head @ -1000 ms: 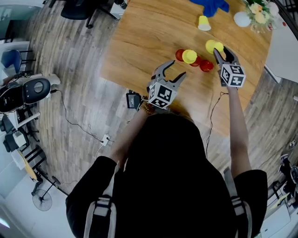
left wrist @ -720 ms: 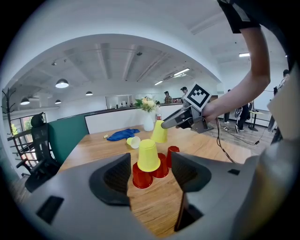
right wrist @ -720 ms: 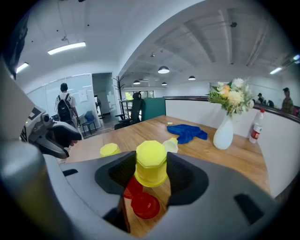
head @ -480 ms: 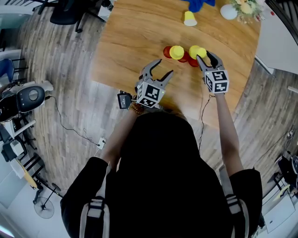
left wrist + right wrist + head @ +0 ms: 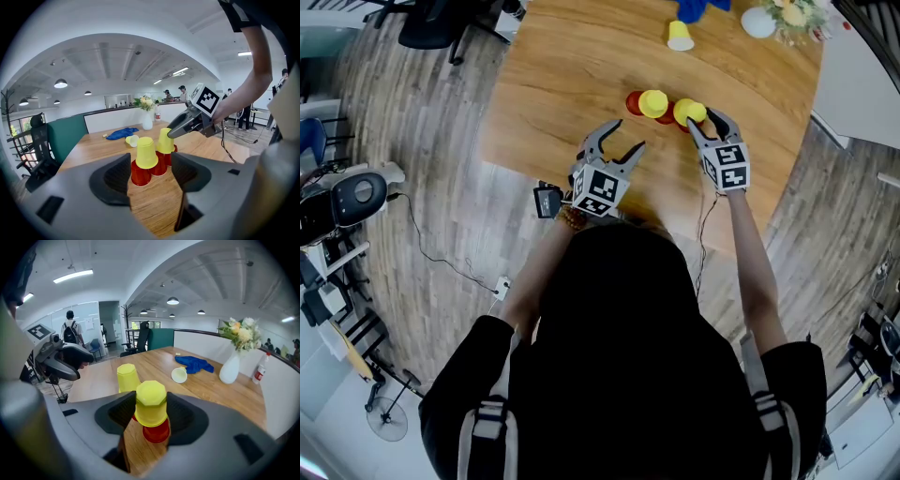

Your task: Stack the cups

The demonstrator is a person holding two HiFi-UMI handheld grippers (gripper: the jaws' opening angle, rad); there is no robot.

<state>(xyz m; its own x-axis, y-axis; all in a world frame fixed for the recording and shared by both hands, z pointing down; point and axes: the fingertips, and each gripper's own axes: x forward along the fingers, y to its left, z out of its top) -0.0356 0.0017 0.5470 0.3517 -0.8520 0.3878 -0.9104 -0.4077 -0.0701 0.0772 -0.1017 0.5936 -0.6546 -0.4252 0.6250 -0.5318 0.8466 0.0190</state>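
1. Gripping an upside-down yellow cup (image 5: 150, 403) by its sides, the right gripper (image 5: 151, 412) has its jaws part-way apart, with both pads pressed on the cup wall.
2. That cup sits directly over a red cup (image 5: 156, 431). Whether it rests on it cannot be told.
3. The left gripper (image 5: 151, 180) is spread wide with nothing between its jaws. It is over the near edge of the wooden table (image 5: 572, 66), short of the cups.
4. A row of upside-down red cups (image 5: 159, 164) stands mid-table, touching one another.
5. A second yellow cup (image 5: 146, 152) stands upside down on the red cup at the left end (image 5: 139, 173).
6. In the head view the right gripper (image 5: 699, 119) is at the right end of the row.
7. A third yellow cup (image 5: 179, 375) lies on its side well beyond, near a blue cloth (image 5: 193, 363).
8. A white vase (image 5: 229, 369) of flowers stands at the far right edge.
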